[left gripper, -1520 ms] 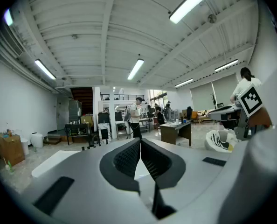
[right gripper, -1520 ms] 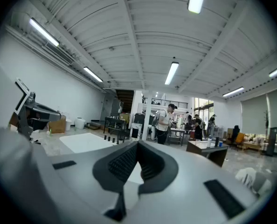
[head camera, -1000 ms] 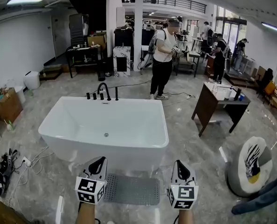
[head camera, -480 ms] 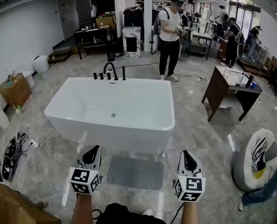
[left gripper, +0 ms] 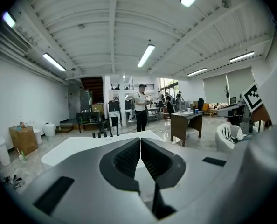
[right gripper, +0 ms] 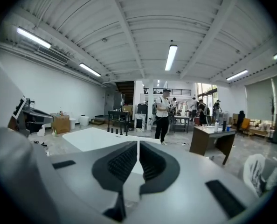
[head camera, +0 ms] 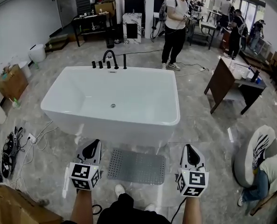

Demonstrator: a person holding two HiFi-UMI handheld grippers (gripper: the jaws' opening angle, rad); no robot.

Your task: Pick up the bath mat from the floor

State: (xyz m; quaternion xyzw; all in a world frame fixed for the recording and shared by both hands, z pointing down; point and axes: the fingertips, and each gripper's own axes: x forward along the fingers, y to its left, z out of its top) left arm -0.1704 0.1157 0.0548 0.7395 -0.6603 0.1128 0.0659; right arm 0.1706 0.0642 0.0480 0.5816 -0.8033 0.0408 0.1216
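The bath mat (head camera: 136,166) lies flat on the floor (head camera: 208,139), below and between your two grippers, just in front of the near wall of the bathtub (head camera: 110,97). Its long axis runs crosswise, from one gripper toward the other, parallel to that tub wall.

Your left gripper (head camera: 94,144) hangs just outside the mat's left short edge. Your right gripper (head camera: 190,148) stands a little further out from the right short edge, so the left looks the nearer of the two, though both are held well above the floor.

Both grippers are closed, pads meeting with nothing between them. You would have to spread them before either could take an edge.

Both point ahead toward the tub and only slightly downward. That is why each gripper view shows the tub rim and the room beyond, and no mat at all: it sits under their line of sight.

In my judgement the coming move turns on tipping the noses down and lowering them inward onto the short edges, one gripper to each end.
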